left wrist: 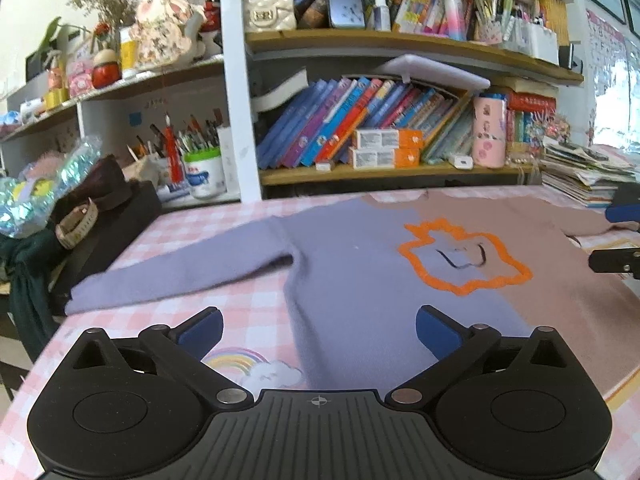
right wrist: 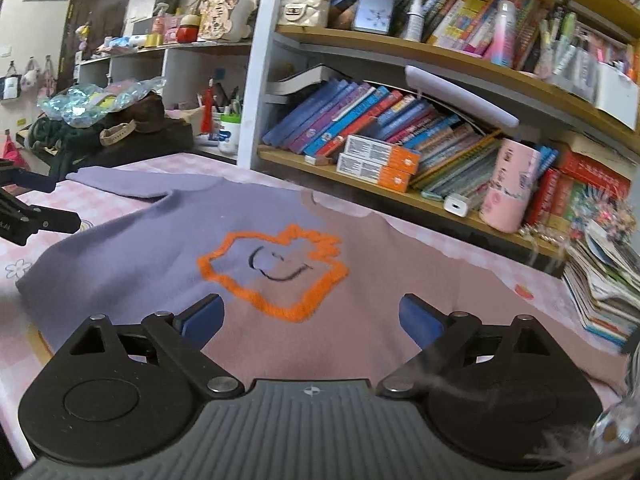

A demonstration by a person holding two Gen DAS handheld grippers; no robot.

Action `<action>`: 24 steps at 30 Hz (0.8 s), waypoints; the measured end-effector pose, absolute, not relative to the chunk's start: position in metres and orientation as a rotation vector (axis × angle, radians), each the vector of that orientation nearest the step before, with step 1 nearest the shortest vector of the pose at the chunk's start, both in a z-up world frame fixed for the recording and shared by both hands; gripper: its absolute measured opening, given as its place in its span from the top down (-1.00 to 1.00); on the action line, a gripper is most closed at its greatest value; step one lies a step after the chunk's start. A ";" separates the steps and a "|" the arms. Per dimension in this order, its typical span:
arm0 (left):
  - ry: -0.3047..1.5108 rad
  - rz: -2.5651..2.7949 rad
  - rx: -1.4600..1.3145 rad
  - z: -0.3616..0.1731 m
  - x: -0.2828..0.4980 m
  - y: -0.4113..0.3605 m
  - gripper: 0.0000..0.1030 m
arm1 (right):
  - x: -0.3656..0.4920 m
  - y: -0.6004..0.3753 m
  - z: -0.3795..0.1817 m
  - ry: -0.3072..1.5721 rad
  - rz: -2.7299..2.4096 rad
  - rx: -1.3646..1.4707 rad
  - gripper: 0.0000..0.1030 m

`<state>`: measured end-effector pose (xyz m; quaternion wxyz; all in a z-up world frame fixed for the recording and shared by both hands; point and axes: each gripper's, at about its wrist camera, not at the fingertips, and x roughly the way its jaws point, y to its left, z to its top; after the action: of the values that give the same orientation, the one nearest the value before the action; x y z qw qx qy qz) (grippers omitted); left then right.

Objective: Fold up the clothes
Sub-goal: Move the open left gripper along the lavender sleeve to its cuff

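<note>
A two-tone sweater (left wrist: 360, 264) lies flat on the pink checked tablecloth (left wrist: 248, 300), lilac on its left half and dusty pink on the right, with an orange outline and a black smile on the chest. Its lilac sleeve (left wrist: 180, 272) stretches out to the left. My left gripper (left wrist: 319, 330) stands open above the lilac hem area, with nothing between its blue pads. My right gripper (right wrist: 311, 320) is open too, over the pink half (right wrist: 400, 280) of the sweater (right wrist: 280, 264), holding nothing. Each gripper shows at the edge of the other's view.
A bookshelf (left wrist: 400, 172) full of books, boxes and a pink tumbler (left wrist: 489, 132) runs along the table's far edge. A stack of magazines (right wrist: 604, 292) sits at the right. A black case (left wrist: 108, 232) with dark clothes and a wristband is at the left.
</note>
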<state>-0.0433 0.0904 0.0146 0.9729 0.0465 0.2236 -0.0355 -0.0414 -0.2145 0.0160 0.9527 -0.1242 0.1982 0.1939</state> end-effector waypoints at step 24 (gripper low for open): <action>0.484 0.204 0.045 0.013 0.010 0.126 -1.00 | 0.042 -0.188 0.000 0.433 0.612 -0.337 -0.99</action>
<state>0.0098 0.1256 0.0132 0.9655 0.0222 0.2390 0.1008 0.0416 -0.1876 0.0000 0.9168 -0.1638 0.2104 0.2973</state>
